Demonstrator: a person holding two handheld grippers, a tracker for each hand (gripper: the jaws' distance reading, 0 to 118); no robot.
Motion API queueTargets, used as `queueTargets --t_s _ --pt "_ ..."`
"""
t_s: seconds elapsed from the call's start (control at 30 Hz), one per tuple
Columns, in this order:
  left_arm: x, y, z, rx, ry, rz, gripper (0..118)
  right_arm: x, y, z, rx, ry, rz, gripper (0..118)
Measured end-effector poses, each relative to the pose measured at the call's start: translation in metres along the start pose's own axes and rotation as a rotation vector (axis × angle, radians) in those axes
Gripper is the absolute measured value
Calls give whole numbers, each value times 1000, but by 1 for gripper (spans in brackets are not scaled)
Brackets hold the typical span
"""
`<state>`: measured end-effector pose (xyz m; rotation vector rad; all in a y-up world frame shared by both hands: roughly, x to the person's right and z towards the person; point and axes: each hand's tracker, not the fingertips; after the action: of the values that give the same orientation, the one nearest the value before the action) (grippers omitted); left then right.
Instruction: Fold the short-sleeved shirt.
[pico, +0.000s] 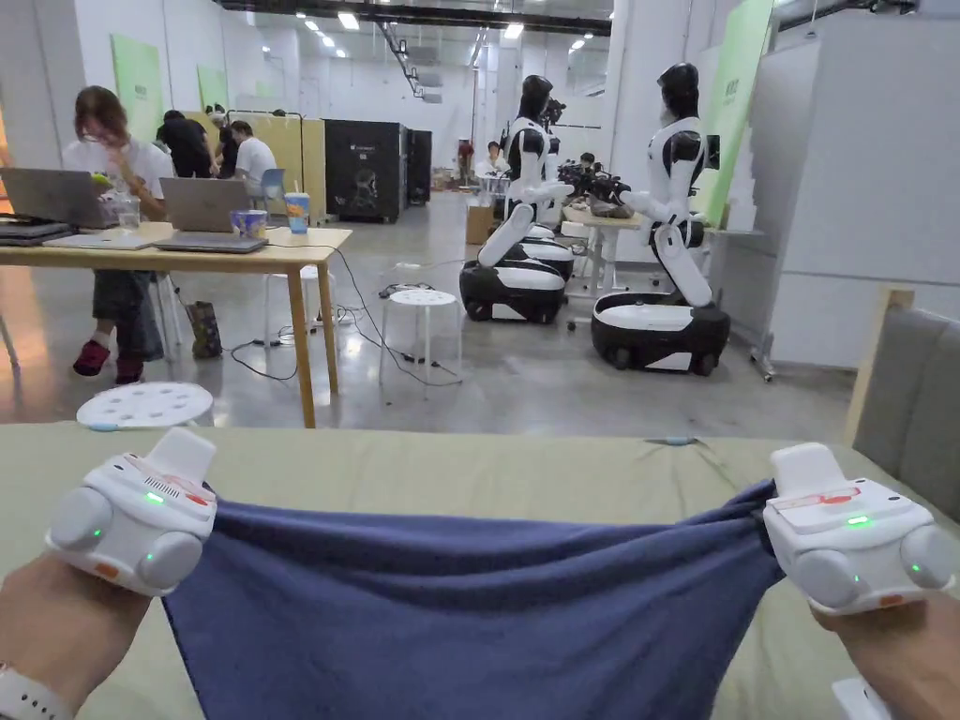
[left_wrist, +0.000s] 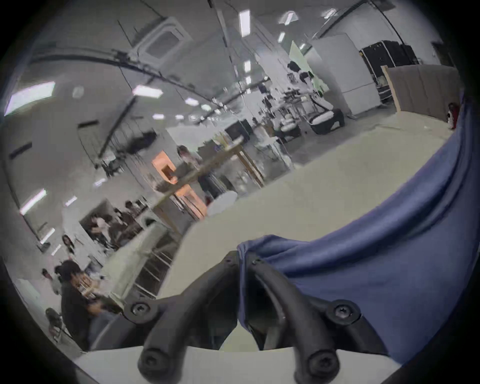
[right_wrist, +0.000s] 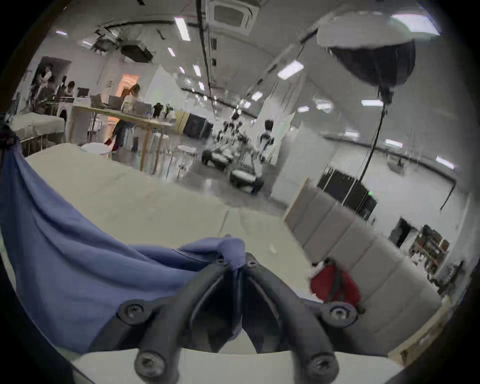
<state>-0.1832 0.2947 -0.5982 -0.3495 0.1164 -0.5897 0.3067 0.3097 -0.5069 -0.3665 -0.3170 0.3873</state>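
A dark blue shirt (pico: 469, 609) hangs stretched between my two grippers above the pale green table (pico: 450, 469). My left gripper (pico: 202, 492) is shut on the shirt's left corner; in the left gripper view the black jaws (left_wrist: 242, 257) pinch the blue cloth (left_wrist: 363, 259). My right gripper (pico: 771, 502) is shut on the right corner, and the right gripper view has its jaws (right_wrist: 235, 263) closed on a bunched fold of the shirt (right_wrist: 78, 259). The cloth's top edge sags a little in the middle.
A grey padded panel (pico: 914, 403) stands at the table's right edge, with a red object (right_wrist: 335, 284) near it. Beyond the table are white stools (pico: 145, 405), a wooden desk (pico: 178, 253) with laptops and a seated person, and two humanoid robots (pico: 666, 234).
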Motion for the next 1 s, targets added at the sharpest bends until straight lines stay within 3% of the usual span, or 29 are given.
queueTargets --t_s 0.3,0.53,0.73,0.87,1.0 --pt "-80 107 8 107 121 17 0 43 118 7 130 -94 30 4" --pt "-109 174 3 189 193 41 0 55 179 -2 205 -142 28 4" --pt "-84 148 -12 153 143 59 0 31 151 -16 189 -127 41 4" --pt "-51 95 -42 47 60 117 0 2 95 -38 97 -90 20 4" --pt "-26 49 -19 24 15 141 0 -10 45 -27 73 -81 19 4"
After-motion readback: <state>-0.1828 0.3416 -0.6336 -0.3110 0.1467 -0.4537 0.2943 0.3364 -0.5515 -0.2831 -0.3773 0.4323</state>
